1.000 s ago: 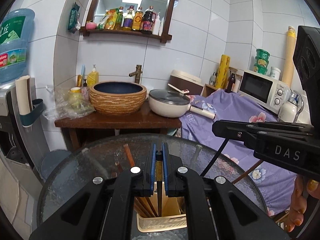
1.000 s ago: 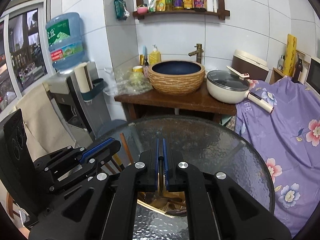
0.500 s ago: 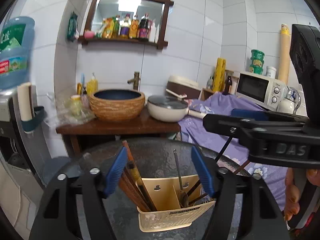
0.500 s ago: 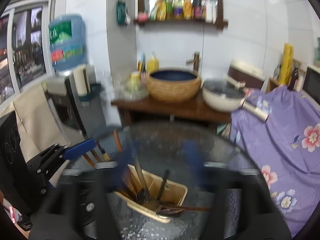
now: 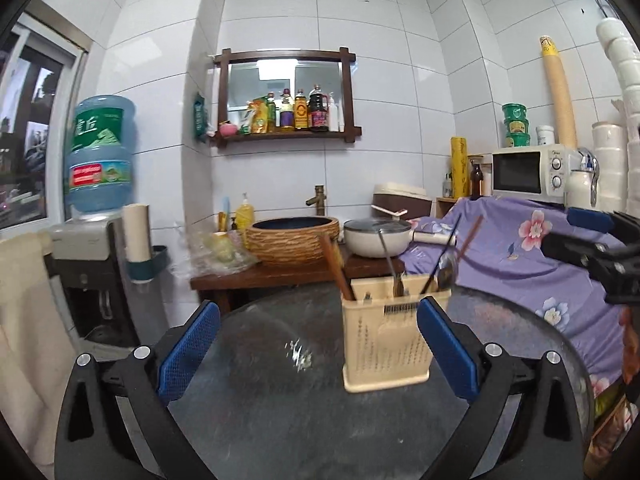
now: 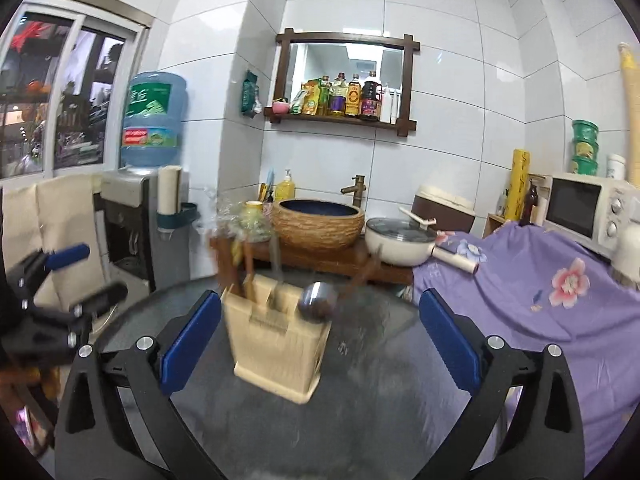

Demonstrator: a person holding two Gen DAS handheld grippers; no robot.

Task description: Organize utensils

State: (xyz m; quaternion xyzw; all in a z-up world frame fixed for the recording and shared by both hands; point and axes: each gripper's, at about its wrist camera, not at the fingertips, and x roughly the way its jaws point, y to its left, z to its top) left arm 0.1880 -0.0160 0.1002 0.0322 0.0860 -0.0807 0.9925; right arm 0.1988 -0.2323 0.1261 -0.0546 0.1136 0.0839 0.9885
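On glass table (image 5: 280, 420), utensils (image 5: 390, 264) stand roughly upright in holder (image 5: 386, 344); both grippers opening, empty.

Utensil caddy (image 6: 276, 344) smeared by motion blur in right wrist view, its handles indistinct, caddy print (image 5: 386, 344) too small to read, tabletop (image 5: 280, 420) near edge cut off by frame, bottle labels (image 5: 300, 114) illegible

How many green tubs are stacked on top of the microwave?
3. The green tubs stand one upon another on the microwave, at its left end beside a small white jar. More could be hidden behind them.
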